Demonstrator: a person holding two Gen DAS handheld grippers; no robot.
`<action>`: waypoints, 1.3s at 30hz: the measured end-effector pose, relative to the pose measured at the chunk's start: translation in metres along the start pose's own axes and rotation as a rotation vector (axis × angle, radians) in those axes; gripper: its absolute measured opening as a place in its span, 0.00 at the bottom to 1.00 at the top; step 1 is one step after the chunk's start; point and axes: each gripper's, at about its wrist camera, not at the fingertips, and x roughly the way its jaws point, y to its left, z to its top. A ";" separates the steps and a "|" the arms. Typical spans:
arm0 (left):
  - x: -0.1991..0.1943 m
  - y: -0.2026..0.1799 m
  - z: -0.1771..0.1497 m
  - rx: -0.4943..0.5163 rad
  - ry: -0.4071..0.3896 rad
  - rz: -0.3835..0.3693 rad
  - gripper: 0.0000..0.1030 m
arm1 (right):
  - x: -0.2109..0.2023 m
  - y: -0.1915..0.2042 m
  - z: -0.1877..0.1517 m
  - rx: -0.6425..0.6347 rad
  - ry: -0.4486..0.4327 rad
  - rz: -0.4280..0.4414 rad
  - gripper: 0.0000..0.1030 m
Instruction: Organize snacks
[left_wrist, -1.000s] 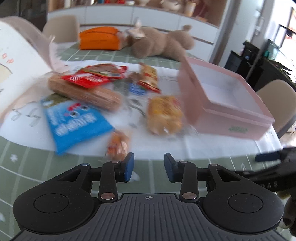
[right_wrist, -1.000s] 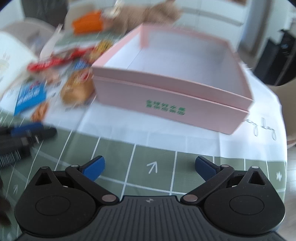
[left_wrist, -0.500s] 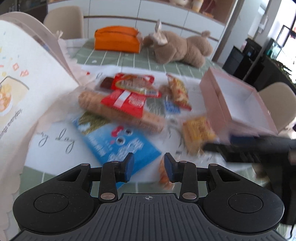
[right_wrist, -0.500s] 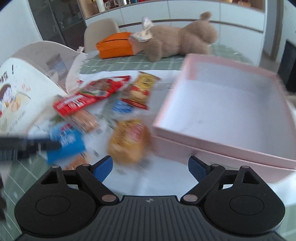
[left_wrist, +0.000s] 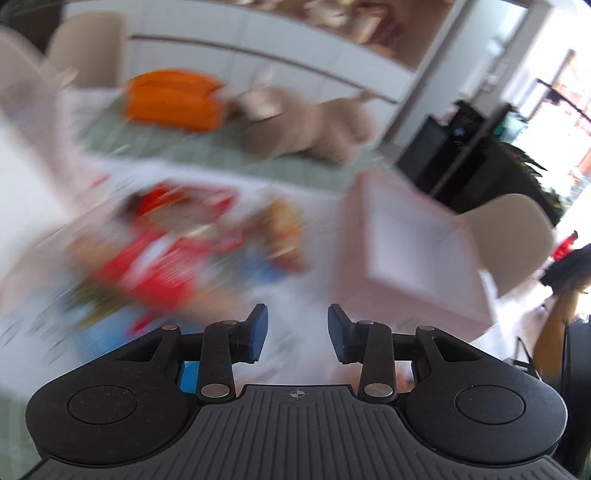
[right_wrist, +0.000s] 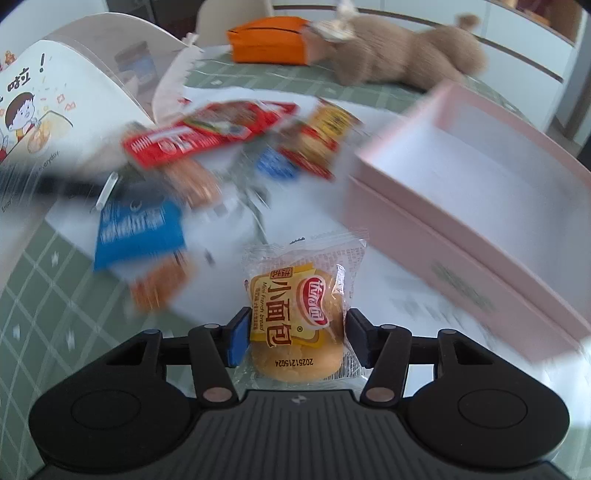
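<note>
My right gripper (right_wrist: 295, 339) is shut on a mini French bread packet (right_wrist: 301, 314), yellow label, clear wrap, held above the table. The open pink box (right_wrist: 461, 206) lies to its right, empty inside. A pile of snacks sits to the left: a red packet (right_wrist: 207, 133), a blue packet (right_wrist: 138, 230), a yellow-red packet (right_wrist: 325, 133), an orange packet (right_wrist: 159, 286). My left gripper (left_wrist: 297, 332) is open and empty, above the blurred snack pile (left_wrist: 170, 258); the pink box (left_wrist: 410, 251) is to its right.
A brown plush toy (right_wrist: 402, 59) and an orange pouch (right_wrist: 269, 40) lie at the far side of the green checked tablecloth (right_wrist: 44, 295). A large white printed bag (right_wrist: 40, 107) stands at the left. A beige chair (left_wrist: 513, 229) is beyond the box.
My right gripper has closed on the bread packet and lifted it. My left gripper has swung forward over the snack pile, still open.
</note>
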 end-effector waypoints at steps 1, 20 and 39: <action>0.011 -0.015 0.007 0.023 -0.003 -0.017 0.39 | -0.006 -0.007 -0.007 0.007 0.000 0.002 0.53; 0.048 0.008 0.028 0.072 0.037 0.228 0.56 | -0.007 -0.090 0.016 0.159 -0.114 -0.082 0.60; -0.017 0.106 0.044 -0.103 -0.083 0.203 0.48 | -0.034 0.018 0.092 -0.009 -0.114 0.131 0.60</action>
